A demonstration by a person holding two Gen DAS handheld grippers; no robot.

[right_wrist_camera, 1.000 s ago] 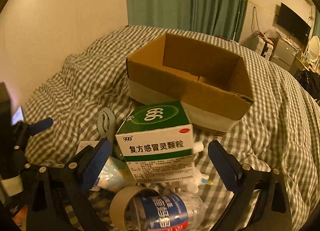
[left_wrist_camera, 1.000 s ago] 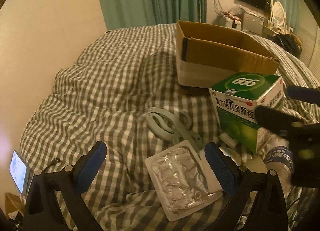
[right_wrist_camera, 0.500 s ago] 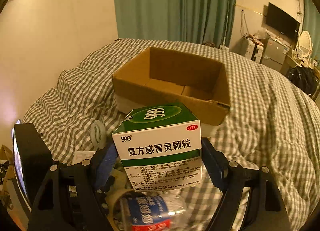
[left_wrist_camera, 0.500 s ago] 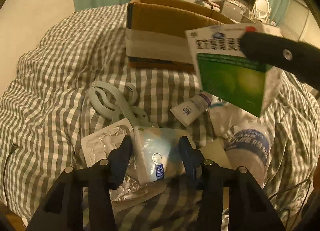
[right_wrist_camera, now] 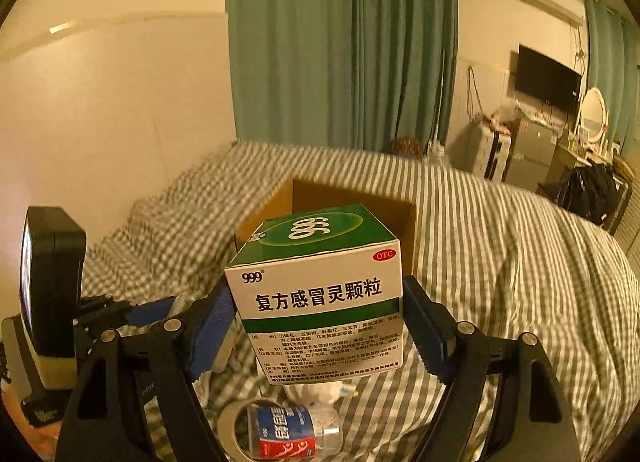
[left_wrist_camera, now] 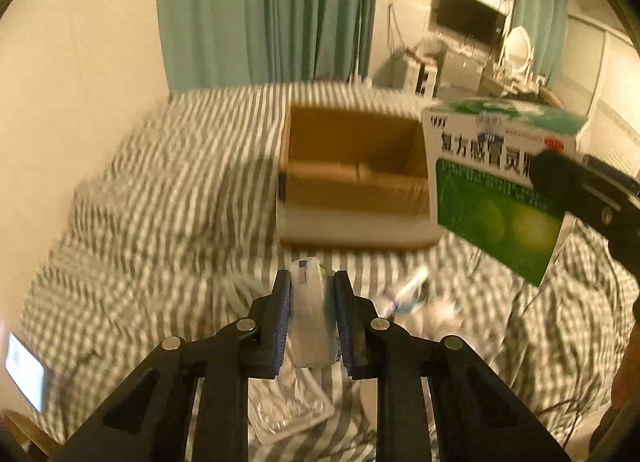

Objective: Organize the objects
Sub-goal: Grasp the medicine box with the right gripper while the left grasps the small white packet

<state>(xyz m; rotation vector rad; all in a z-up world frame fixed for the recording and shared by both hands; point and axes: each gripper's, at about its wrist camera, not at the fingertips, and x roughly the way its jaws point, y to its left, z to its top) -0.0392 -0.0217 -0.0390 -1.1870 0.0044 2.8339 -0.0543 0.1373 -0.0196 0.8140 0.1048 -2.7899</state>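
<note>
Grippers both loaded, two in all, and each one carrying a single item above the grey-and-white checked bedspread [right_wrist_camera: 500,246]. Right gripper [right_wrist_camera: 316,326] has its blue-padded jaws clamped on the sides of the green-and-white cardboard medicine box [right_wrist_camera: 320,286], held upright in the air, white label face toward the camera, green "999" top tipped slightly away toward the one open brown cardboard carton [right_wrist_camera: 396,201] behind it. Left gripper [left_wrist_camera: 310,318] has its jaws squeezed on a small pale plastic-wrapped packet [left_wrist_camera: 310,314], long axis running straight forward along the fingers, far end poking out toward that same carton [left_wrist_camera: 352,177].

Left wrist view is blurred, but it shows the carton's bare interior and the medicine box [left_wrist_camera: 496,181] off to the right, gripped by a black finger. It also picks up a clear blister tray [left_wrist_camera: 288,414] under the gripper and a small white tube [left_wrist_camera: 408,286] on the spread. Right wrist view alone shows one clear water bottle with a blue-and-red label [right_wrist_camera: 288,434] lying on its side against a roll of tape [right_wrist_camera: 232,430], directly below the held box.
</note>
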